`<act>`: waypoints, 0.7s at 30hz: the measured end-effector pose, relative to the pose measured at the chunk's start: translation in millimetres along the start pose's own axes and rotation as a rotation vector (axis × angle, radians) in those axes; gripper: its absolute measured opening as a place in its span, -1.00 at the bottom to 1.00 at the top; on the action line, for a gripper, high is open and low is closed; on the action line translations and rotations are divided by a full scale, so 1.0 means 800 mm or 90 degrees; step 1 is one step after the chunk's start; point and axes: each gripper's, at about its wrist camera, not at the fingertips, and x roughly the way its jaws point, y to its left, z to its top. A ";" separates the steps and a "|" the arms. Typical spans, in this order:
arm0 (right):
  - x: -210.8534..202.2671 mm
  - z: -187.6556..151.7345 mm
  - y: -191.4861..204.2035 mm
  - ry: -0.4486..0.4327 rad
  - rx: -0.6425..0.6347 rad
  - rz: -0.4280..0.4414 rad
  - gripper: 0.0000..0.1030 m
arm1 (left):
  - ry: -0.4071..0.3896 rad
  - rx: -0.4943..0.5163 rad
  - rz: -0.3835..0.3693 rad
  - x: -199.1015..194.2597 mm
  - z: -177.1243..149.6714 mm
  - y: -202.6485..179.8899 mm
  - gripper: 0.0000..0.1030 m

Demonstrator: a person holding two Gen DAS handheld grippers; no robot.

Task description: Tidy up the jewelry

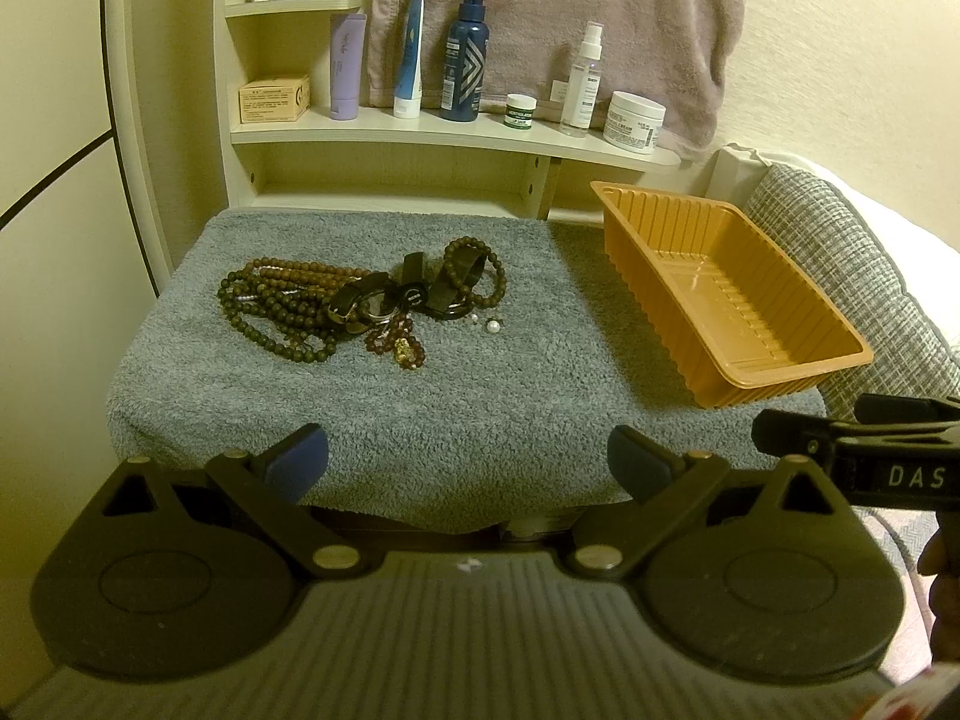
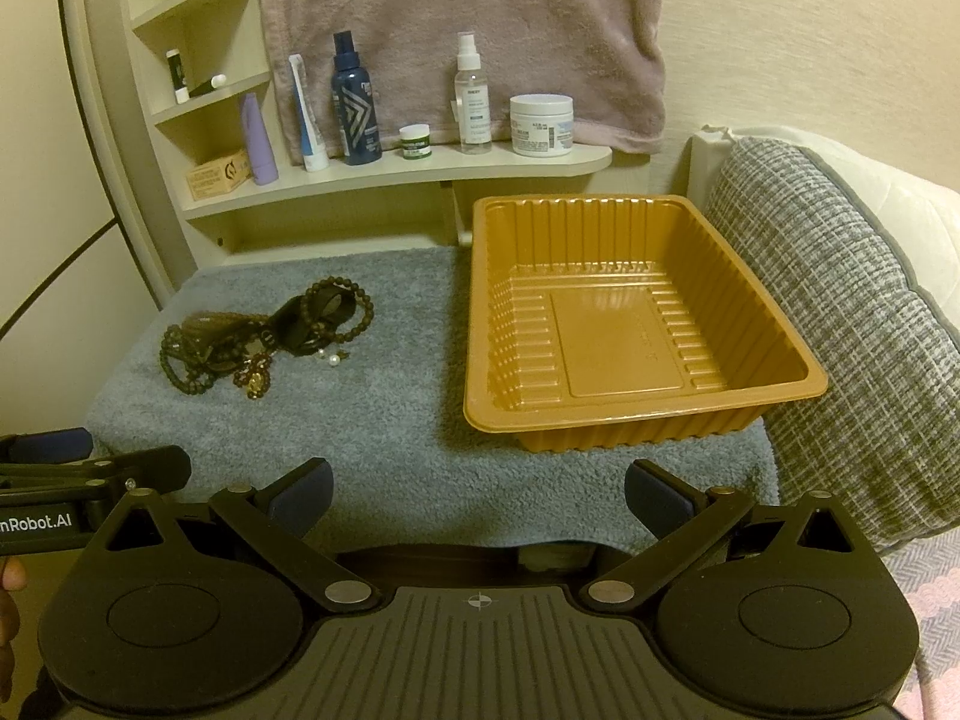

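A tangled pile of jewelry [image 1: 354, 303] lies on a grey towel [image 1: 468, 396]: brown bead strands [image 1: 270, 300], black watches [image 1: 372, 300], a dark red bracelet with a gold charm [image 1: 401, 348] and small pearl earrings [image 1: 492, 326]. The pile also shows in the right wrist view [image 2: 258, 342]. An empty orange plastic tray [image 2: 780, 384] stands on the towel's right side, also in the left wrist view [image 1: 798, 366]. My left gripper [image 1: 468, 459] is open and empty at the towel's near edge, short of the pile. My right gripper [image 2: 480, 495] is open and empty just before the tray.
A cream shelf [image 1: 456, 138] behind the towel carries bottles, tubes and jars [image 1: 465, 54]. A mauve towel [image 2: 468, 30] hangs on the wall. A grey woven cushion [image 2: 852, 324] lies right of the tray. A white curved frame [image 1: 138, 120] rises at left.
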 end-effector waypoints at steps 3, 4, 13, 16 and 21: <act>0.000 0.000 0.001 0.000 -0.001 0.000 0.99 | 0.000 0.000 0.000 0.000 0.000 0.000 0.92; 0.000 0.000 0.001 0.000 -0.001 0.000 0.99 | 0.000 0.000 0.000 0.000 0.000 0.000 0.92; 0.000 0.001 -0.001 0.000 0.000 0.001 0.99 | 0.000 -0.001 -0.001 0.000 0.000 0.001 0.92; -0.001 0.001 -0.001 -0.002 0.003 0.002 0.99 | 0.000 -0.002 -0.001 0.000 0.000 0.001 0.92; -0.010 0.002 -0.017 -0.029 0.032 0.001 0.99 | -0.004 -0.017 -0.010 -0.001 0.003 0.003 0.92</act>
